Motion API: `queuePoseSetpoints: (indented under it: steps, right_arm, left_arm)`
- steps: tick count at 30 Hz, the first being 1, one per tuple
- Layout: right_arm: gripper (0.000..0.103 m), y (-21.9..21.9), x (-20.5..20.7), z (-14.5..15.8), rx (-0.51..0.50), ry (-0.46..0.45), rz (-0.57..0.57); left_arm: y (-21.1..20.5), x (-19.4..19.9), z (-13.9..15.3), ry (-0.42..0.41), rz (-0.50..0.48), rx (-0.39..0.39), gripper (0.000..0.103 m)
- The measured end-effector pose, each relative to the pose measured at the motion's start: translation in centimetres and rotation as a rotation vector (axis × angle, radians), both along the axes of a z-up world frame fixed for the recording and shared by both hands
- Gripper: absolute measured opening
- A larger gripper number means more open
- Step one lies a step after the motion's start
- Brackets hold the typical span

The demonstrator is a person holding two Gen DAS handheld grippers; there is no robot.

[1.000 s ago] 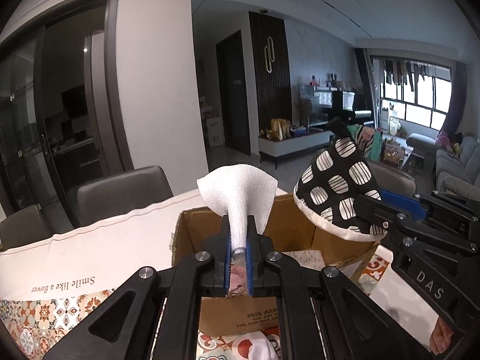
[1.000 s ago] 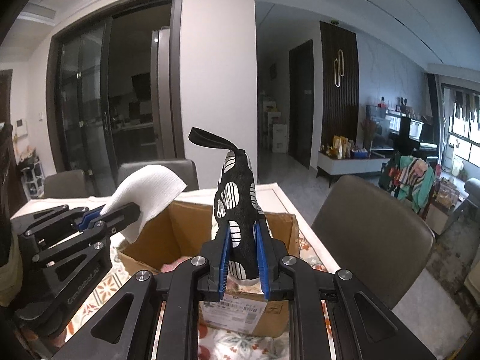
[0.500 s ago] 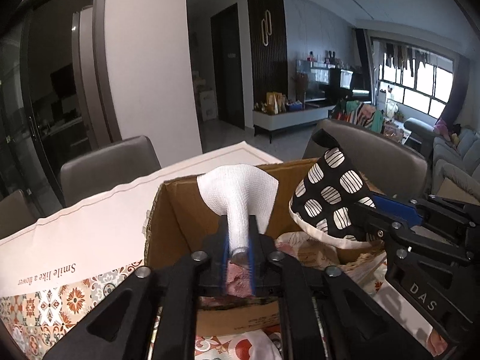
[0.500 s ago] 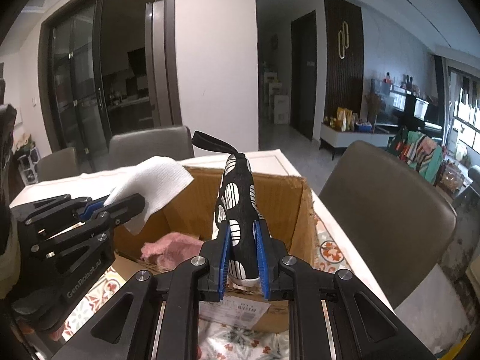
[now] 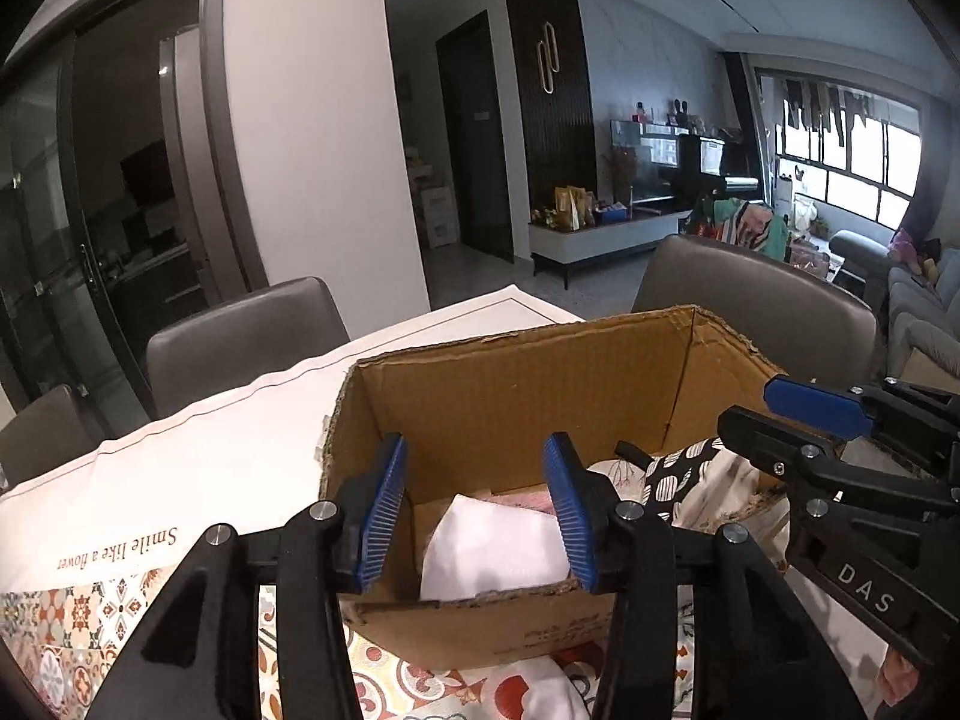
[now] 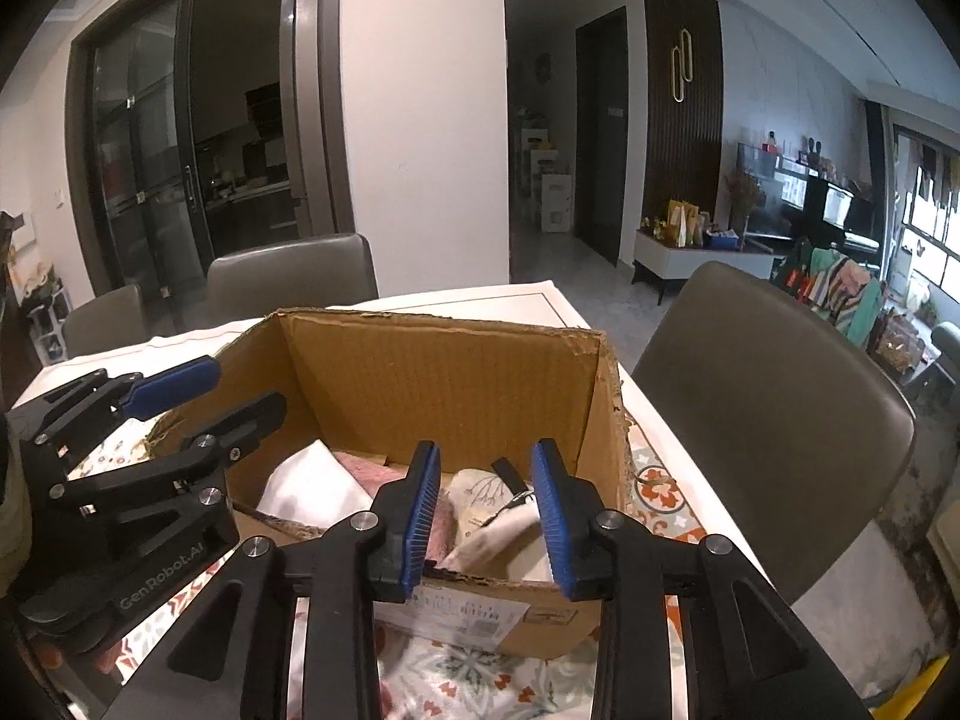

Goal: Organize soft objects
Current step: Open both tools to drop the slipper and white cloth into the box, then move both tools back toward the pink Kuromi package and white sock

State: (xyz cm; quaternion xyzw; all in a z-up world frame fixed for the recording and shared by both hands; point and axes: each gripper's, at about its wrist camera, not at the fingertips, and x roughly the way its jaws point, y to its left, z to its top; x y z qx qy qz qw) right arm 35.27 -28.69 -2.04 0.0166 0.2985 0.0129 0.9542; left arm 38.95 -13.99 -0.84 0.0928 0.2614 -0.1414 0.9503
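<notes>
With both of my grippers spread and holding nothing above the cardboard box (image 5: 528,384), I judge the drop-off step to be finished: the left gripper (image 5: 480,516) hangs over the near left part of the box with its blue pads wide apart, and the right gripper (image 6: 486,516) hangs over the near right part, likewise spread. The white cloth (image 5: 492,546) lies inside the box directly under the left gripper, and the black spotted mitt (image 5: 675,474) lies inside to its right, on a pale printed fabric (image 6: 480,489). A pink cloth (image 6: 360,465) shows between them, farther in.

My next move, I think, is to lift both grippers clear of the box walls and look around the desk (image 5: 228,456) for more soft things; the near edge of the patterned tablecloth (image 5: 78,618) seems to carry a white and red item (image 5: 540,690), though it is too cut off for me to name.

The left view shows the mitt's spots and the lettered strip on the tablecloth, which the right view misses. The right view shows the mitt only as a dark strap (image 6: 507,474) and a blur, but it gives me the box label (image 6: 468,609) on the near wall and the brown chair (image 6: 774,396) at the right
</notes>
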Motion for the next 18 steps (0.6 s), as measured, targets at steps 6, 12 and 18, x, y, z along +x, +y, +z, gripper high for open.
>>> queuePoseSetpoints:
  steps: [6,12,18]
  right_arm:
    - [0.033,0.1,-1.0,0.4,0.002,-0.004,-0.005]
    - [0.033,0.8,-2.5,1.3,-0.004,-0.02,0.006]
    - [0.036,1.5,-4.6,2.1,-0.005,-0.036,0.019]
  left_arm:
    - [1.0,-1.6,0.5,-0.011,0.016,-0.002,0.048]
    - [1.7,-3.4,1.3,-0.017,0.011,-0.014,0.049]
    - [2.5,-5.4,2.1,-0.032,0.015,-0.02,0.049]
